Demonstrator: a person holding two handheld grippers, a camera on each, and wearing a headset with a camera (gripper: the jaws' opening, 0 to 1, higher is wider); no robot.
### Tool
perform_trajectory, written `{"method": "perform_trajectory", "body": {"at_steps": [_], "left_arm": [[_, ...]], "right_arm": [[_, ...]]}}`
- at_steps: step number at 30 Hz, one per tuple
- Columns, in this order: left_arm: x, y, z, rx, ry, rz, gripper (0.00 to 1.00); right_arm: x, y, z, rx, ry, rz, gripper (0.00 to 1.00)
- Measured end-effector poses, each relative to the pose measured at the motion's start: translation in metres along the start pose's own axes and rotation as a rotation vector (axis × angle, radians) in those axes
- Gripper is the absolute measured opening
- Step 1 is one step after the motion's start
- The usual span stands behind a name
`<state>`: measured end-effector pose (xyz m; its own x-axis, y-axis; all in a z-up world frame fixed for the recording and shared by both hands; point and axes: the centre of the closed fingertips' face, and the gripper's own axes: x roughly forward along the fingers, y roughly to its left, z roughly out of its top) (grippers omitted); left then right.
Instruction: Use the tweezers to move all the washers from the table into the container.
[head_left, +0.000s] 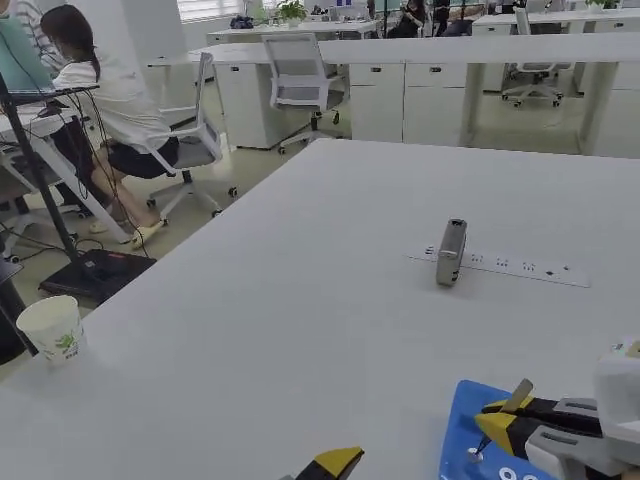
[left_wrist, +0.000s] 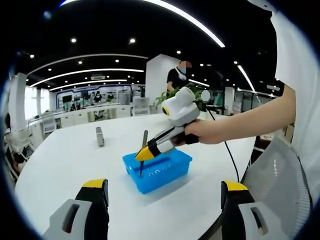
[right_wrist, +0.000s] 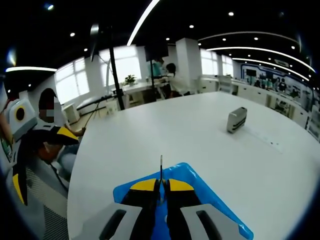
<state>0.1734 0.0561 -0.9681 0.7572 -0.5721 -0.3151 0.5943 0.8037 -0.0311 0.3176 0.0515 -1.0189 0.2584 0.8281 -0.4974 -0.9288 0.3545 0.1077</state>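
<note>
Head view: tweezers held over the blue container

Right gripper sits at the bottom right of the white table, its 2 jaws pressed together on the tweezers. The left gripper view shows a hand holding that gripper above the blue container. The tweezers are tilted tips-down into it, and small pale washers lie on its floor. The left gripper hangs near the container with its jaws spread wide. Farther across the table a small grey box stands on a white power strip. A paper cup shows at the table's left edge.
</note>
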Motion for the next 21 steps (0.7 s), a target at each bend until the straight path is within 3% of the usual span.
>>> {"method": "perform_trajectory", "body": {"at_steps": [11,21], "left_arm": [[0.001,-0.003,-0.002,-0.004,0.006,-0.020,0.95],[0.001,-0.005,-0.003,-0.007,0.011,-0.030,0.94]], "right_arm": [[0.006,0.005,-0.010,-0.035,0.057,0.000,0.03],[0.007,0.003,-0.008,-0.013,0.045,-0.011,0.03]]}}
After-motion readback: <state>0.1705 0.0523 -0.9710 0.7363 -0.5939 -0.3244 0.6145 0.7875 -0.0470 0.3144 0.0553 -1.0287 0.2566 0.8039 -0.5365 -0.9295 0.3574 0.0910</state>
